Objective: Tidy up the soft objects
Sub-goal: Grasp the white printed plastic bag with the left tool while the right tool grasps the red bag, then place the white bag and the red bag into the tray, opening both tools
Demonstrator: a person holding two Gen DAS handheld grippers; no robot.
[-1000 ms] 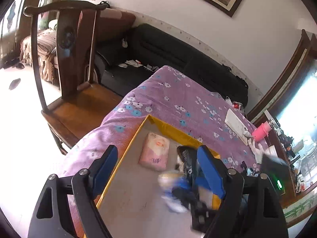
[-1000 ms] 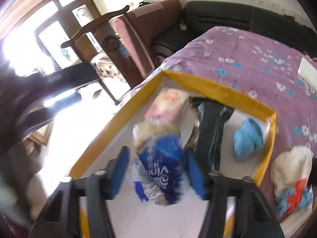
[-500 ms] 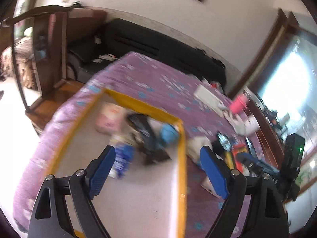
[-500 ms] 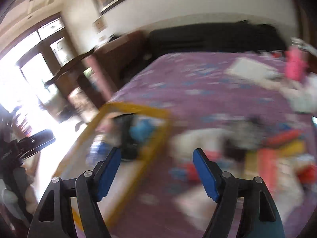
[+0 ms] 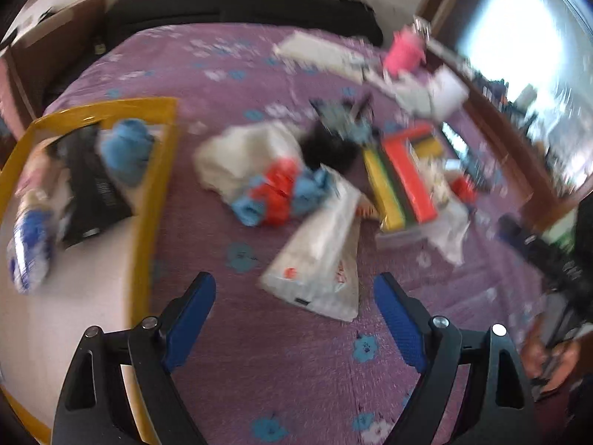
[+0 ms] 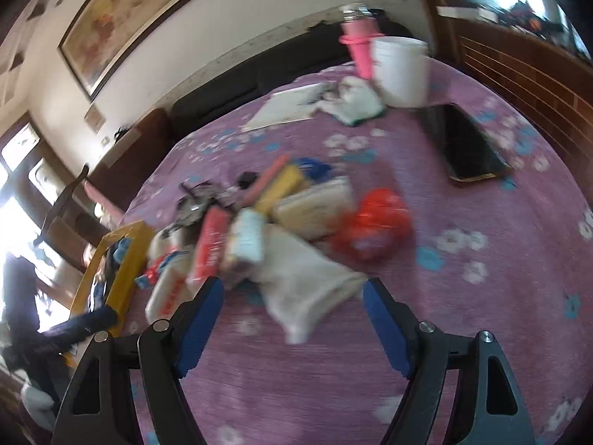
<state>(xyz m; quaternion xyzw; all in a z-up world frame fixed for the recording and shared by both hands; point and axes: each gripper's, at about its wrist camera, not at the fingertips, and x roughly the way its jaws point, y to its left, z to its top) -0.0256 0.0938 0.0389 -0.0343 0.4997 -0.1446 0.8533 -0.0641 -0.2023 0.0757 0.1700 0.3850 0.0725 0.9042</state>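
Observation:
A yellow-rimmed box (image 5: 155, 193) at the left holds a blue and white pack (image 5: 29, 244), a blue knit piece (image 5: 126, 148), a black item (image 5: 89, 185) and a pink pack (image 5: 37, 170). Right of it, on the purple floral cloth (image 5: 281, 371), lies a blurred pile: white cloth (image 5: 244, 152), a red and blue bundle (image 5: 281, 193), a white plastic bag (image 5: 318, 259). My left gripper (image 5: 294, 289) hangs open just short of that bag. My right gripper (image 6: 292, 289) is open too, over a white bag (image 6: 304, 282) beside a red bundle (image 6: 370, 226). Neither gripper holds anything.
Yellow, red and green flat items (image 5: 404, 178) lie right of the pile. Further back stand a white bucket (image 6: 400, 70) and a pink bottle (image 6: 359, 48), with a black tablet (image 6: 463, 144) and papers (image 6: 289, 107) nearby. A black sofa (image 5: 241, 3) lines the wall.
Both grippers swung right, away from the box and over to the pile. The blue and white pack left my right gripper and now lies in the box.

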